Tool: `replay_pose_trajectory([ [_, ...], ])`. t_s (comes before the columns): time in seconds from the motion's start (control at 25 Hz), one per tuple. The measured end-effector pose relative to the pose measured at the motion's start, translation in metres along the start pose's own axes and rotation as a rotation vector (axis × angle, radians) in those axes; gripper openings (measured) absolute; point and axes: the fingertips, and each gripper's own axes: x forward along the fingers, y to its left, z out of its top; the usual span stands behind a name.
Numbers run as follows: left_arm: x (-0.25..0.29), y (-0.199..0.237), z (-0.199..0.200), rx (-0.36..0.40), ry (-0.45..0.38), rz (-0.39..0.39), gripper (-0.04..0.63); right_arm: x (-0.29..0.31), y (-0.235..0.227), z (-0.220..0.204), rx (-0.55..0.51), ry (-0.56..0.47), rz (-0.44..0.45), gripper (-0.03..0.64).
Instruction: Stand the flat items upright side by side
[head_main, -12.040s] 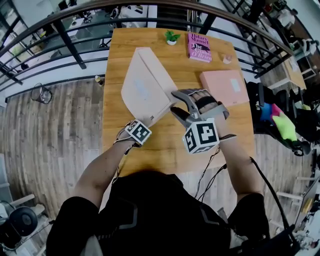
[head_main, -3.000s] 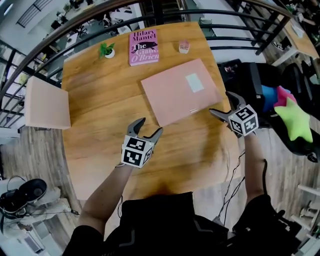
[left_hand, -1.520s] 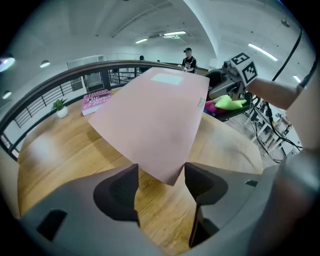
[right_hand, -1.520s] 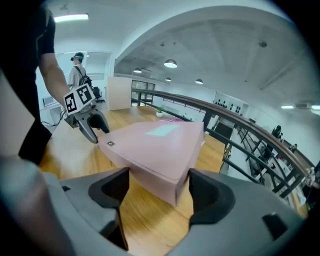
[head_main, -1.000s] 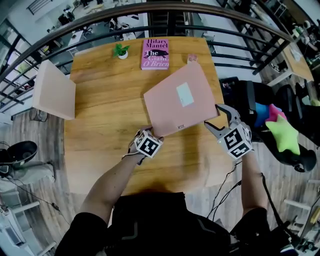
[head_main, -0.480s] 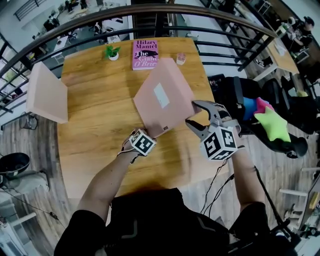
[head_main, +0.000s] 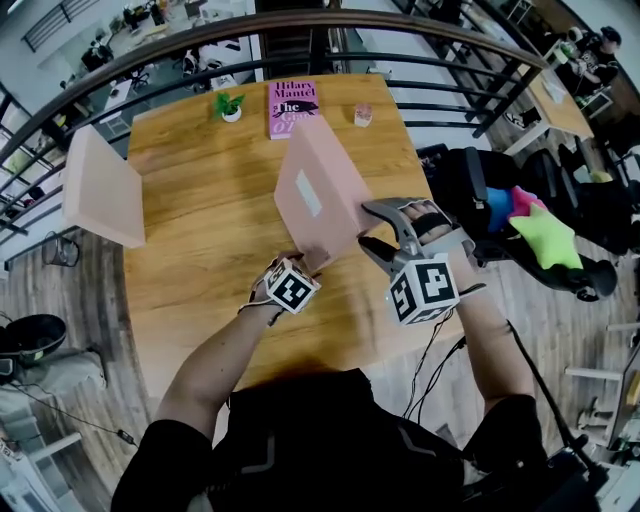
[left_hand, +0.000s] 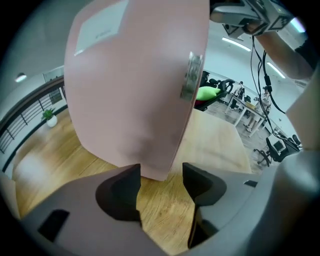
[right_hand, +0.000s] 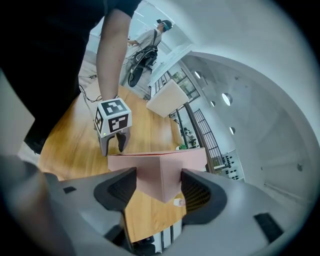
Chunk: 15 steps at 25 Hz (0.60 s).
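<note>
A flat pink box (head_main: 315, 205) with a white label is tipped up steeply over the wooden table (head_main: 200, 250), its lower corner near the table top. My left gripper (head_main: 303, 262) is shut on that lower corner (left_hand: 150, 160); its jaws have just been closing with the corner between them. My right gripper (head_main: 372, 228) is shut on the box's near right edge (right_hand: 160, 172), and its jaws have also just been closing on it. A second pink box (head_main: 100, 185) stands upright at the table's left edge. The left gripper (right_hand: 113, 146) shows in the right gripper view.
At the table's far edge lie a pink book (head_main: 292, 107), a small potted plant (head_main: 231, 105) and a small pink object (head_main: 363, 114). A dark railing (head_main: 330, 20) curves behind the table. A chair with a green star cushion (head_main: 545, 240) stands to the right.
The pink box has tipped from a shallow lean to nearly on edge. The right gripper has swung left, rolled and taken the box's right edge. The left gripper has risen slightly with its corner.
</note>
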Motion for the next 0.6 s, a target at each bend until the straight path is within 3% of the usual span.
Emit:
replay_pose_trajectory([
  [0.4,-0.09,0.019,0.018,-0.112,-0.247,0.073,0.279,0.005,0.007,0.023,-0.021,-0.037,-0.017,0.29],
  [0.6,-0.149,0.014,0.021,-0.197,-0.379,0.035,0.279,0.006,0.01,0.035,0.016,-0.065,-0.05,0.299],
])
